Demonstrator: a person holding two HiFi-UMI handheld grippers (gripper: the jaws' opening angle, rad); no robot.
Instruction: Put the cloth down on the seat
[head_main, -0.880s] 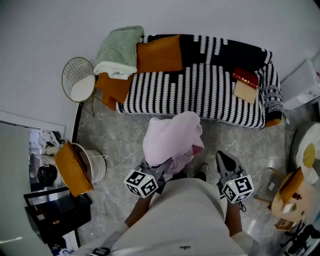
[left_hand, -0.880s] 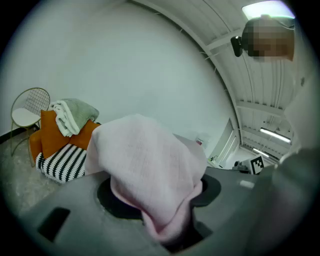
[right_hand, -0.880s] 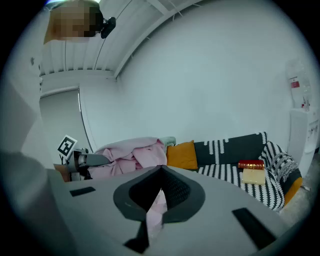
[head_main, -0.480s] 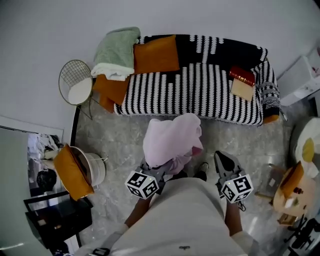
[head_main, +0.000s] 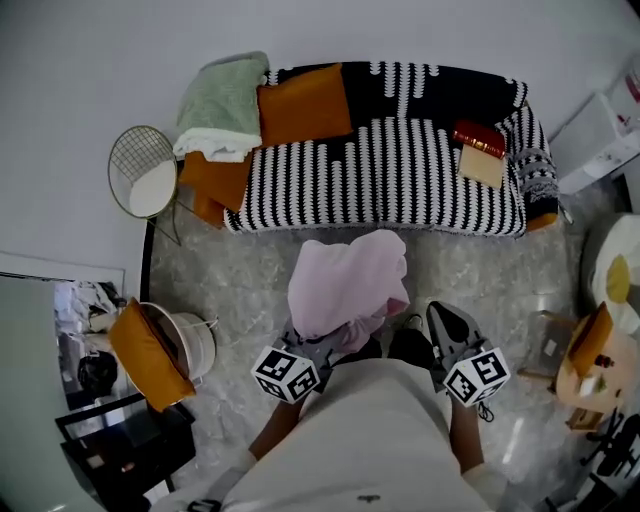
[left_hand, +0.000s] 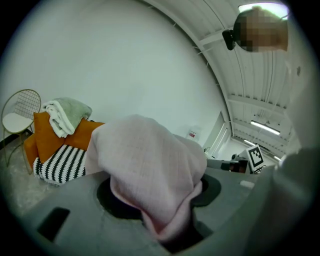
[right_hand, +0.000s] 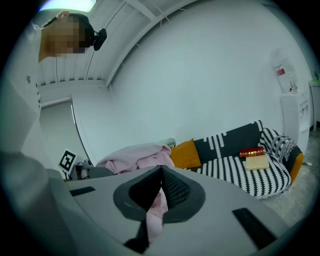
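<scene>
A pale pink cloth (head_main: 345, 280) hangs bunched over my left gripper (head_main: 322, 342), which is shut on it above the grey floor, just short of the sofa's front edge. In the left gripper view the cloth (left_hand: 150, 170) drapes over both jaws and hides their tips. The black-and-white striped sofa seat (head_main: 400, 180) lies ahead. My right gripper (head_main: 445, 318) is level with the left and to the cloth's right, jaw tips together (right_hand: 160, 170). A strip of pink shows in the slit below those tips; I cannot tell whether it is caught there.
On the sofa lie an orange cushion (head_main: 305, 100), a green towel (head_main: 222, 100) and a red book (head_main: 478, 140) with a tan one beside it. A wire chair (head_main: 145, 175) stands at left, a white bucket (head_main: 190, 345) below it, a small table (head_main: 600, 370) at right.
The sofa has slid slightly up and left in the head view. The cloth stays bunched in the left gripper and the right gripper keeps its place.
</scene>
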